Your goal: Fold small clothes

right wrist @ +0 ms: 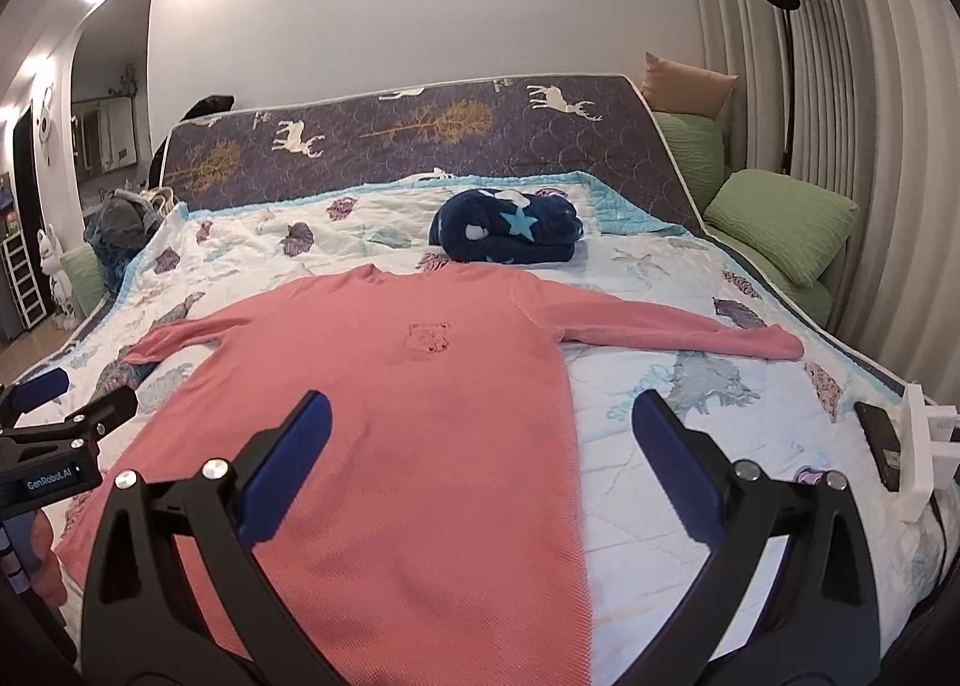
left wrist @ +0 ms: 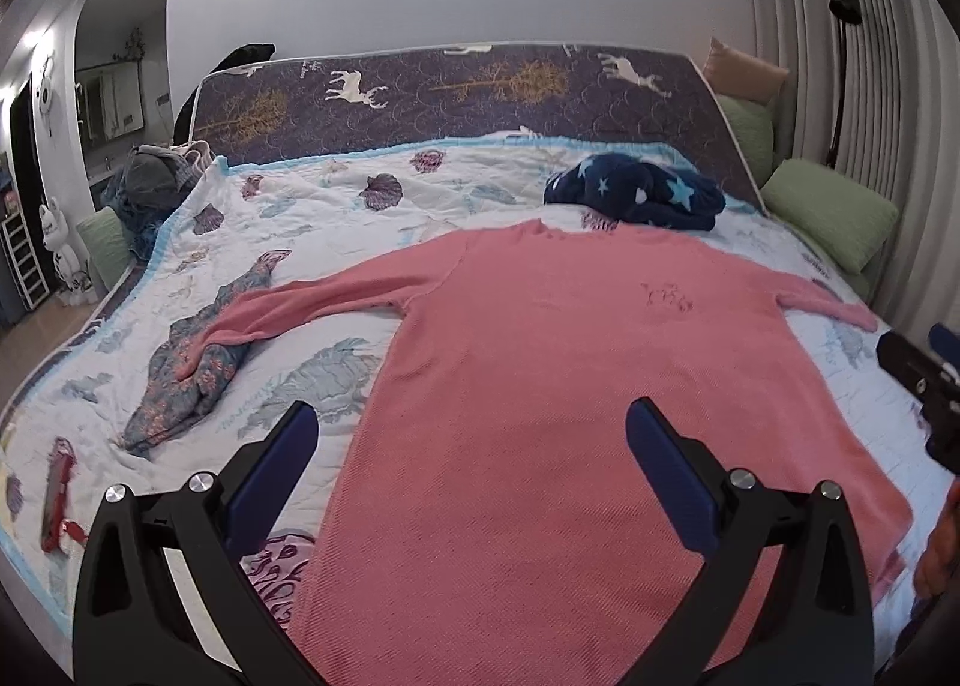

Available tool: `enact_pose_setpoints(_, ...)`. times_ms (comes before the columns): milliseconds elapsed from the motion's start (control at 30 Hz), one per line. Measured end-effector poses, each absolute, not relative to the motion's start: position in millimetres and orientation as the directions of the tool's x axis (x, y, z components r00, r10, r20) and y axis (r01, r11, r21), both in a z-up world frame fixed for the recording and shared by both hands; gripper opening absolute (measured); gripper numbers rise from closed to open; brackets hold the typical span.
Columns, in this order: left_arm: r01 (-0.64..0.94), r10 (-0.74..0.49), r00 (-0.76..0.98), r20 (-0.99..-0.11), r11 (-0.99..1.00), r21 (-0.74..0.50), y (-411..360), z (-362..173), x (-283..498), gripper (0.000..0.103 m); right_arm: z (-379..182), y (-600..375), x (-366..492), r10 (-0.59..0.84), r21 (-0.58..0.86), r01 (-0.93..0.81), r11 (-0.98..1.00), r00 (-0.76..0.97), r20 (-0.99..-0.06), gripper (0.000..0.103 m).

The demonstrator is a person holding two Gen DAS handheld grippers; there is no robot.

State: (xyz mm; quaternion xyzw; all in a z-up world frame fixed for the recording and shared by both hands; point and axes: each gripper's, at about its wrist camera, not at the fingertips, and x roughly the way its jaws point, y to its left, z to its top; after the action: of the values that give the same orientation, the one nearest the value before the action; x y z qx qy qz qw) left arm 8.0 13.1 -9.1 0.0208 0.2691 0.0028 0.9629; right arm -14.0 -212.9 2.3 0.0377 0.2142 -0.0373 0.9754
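One pink knitted long-sleeved top (left wrist: 540,386) lies flat on the white shell-printed quilt (left wrist: 336,206) of the bed. Its long axis runs from the near hem to the neckline, which points at the headboard end; both sleeves stretch out sideways. Beyond the neck sits one folded navy star-patterned blanket (right wrist: 510,233). One crumpled blue floral garment (left wrist: 192,362) lies under the left sleeve's cuff. The left gripper (left wrist: 471,428) and the right gripper (right wrist: 480,422) hover over the hem, each with jaws spread wide and empty. Three green pillows (right wrist: 780,224) line the right side.
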Motion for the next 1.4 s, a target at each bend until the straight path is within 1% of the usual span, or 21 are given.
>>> enact_pose_setpoints(133, 0.036, -0.025, 0.867, -0.498, 0.999, 0.013, 15, -10, 7, 0.102, 3, -214, -15, -0.073, 0.062, 0.107, 0.992, 0.914, -0.399, 0.101)
enact_pose_setpoints(200, 0.046, -0.035, 0.860, -0.508, 0.999, 0.010, 15, -11, 8, 0.102, 3, -213, -16, -0.073, 0.057, 0.104, 0.993, 0.915, -0.396, 0.101)
enact_pose_setpoints(300, 0.054, -0.026, 0.843, -0.537, 0.998, 0.037, 10, -14, 11, 0.102, 3, -211, -15, -0.069, 0.047, 0.096, 0.994, 0.917, -0.394, 0.101)
enact_pose_setpoints(400, 0.065, -0.040, 0.838, -0.544, 0.998, 0.027, 10, -16, 11, 0.102, 2, -209, -16, -0.071, 0.038, 0.093, 0.995, 0.922, -0.381, 0.101)
enact_pose_setpoints(500, 0.116, -0.109, 0.849, -0.517, 0.993, -0.018, 13, -15, 7, 0.102, 2, -205, -18, -0.092, 0.011, 0.102, 0.995, 0.934, -0.345, 0.101)
enact_pose_setpoints(600, 0.130, -0.113, 0.862, -0.493, 0.992, -0.001, 12, -13, 3, 0.102, 4, -203, -22, -0.081, 0.006, 0.087, 0.996, 0.948, -0.308, 0.101)
enact_pose_setpoints(733, 0.140, -0.113, 0.862, -0.493, 0.990, 0.018, 8, -15, 1, 0.102, 4, -202, -30, -0.024, 0.028, 0.032, 0.999, 0.966, -0.256, 0.101)
enact_pose_setpoints(900, 0.144, -0.121, 0.855, -0.505, 0.990, 0.007, 9, -18, 1, 0.102, 3, -201, -31, -0.004, 0.025, 0.011, 1.000, 0.963, -0.268, 0.101)
enact_pose_setpoints(1067, 0.139, -0.118, 0.851, -0.512, 0.990, 0.002, 12, -20, 0, 0.102, 3, -197, -31, -0.019, 0.002, 0.021, 1.000, 0.957, -0.290, 0.101)
enact_pose_setpoints(1200, 0.139, -0.119, 0.850, -0.514, 0.990, 0.001, 12, -21, -2, 0.102, 2, -201, -31, -0.021, 0.034, 0.033, 0.999, 0.952, -0.306, 0.101)
enact_pose_setpoints(1400, 0.144, -0.104, 0.856, -0.506, 0.989, 0.039, 8, -24, -4, 0.102, -1, -204, -31, -0.022, 0.043, 0.038, 0.998, 0.946, -0.324, 0.101)
